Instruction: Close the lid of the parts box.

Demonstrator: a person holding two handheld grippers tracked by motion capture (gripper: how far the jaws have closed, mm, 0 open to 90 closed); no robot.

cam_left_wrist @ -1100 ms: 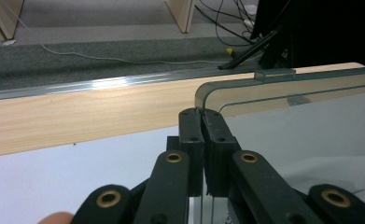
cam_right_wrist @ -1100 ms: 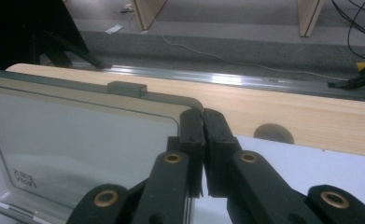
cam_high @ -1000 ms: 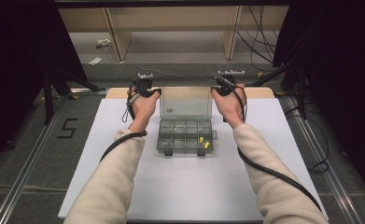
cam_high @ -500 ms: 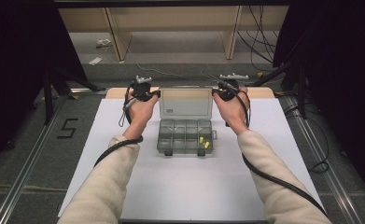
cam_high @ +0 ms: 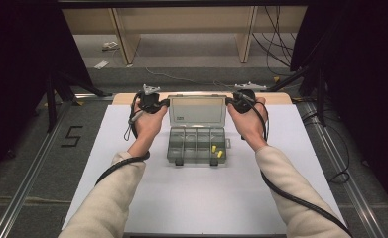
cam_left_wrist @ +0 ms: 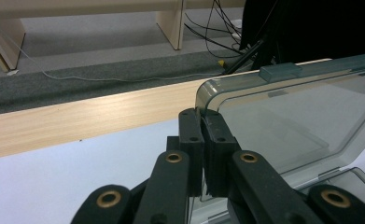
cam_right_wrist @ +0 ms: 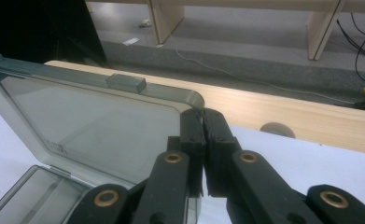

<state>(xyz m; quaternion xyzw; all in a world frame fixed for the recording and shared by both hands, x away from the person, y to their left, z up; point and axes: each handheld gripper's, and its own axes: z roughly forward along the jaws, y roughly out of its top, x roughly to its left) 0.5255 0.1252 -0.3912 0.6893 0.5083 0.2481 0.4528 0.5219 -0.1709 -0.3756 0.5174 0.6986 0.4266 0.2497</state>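
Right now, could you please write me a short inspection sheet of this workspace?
Surface: white table sheet, bare apart from the box; wooden strip along the far edge.
Job's things: clear compartment box with its lid raised; small yellow pieces in its right compartments.
Clutter: nothing seen on the sheet.
Grippers: left hand-held gripper shut on the lid's left corner; right hand-held gripper shut on the lid's right corner.
Cables: a black cable trails along each forearm; loose cables on the floor beyond.
Surroundings: grey floor, wooden shelf legs, a taped 5 on the left.
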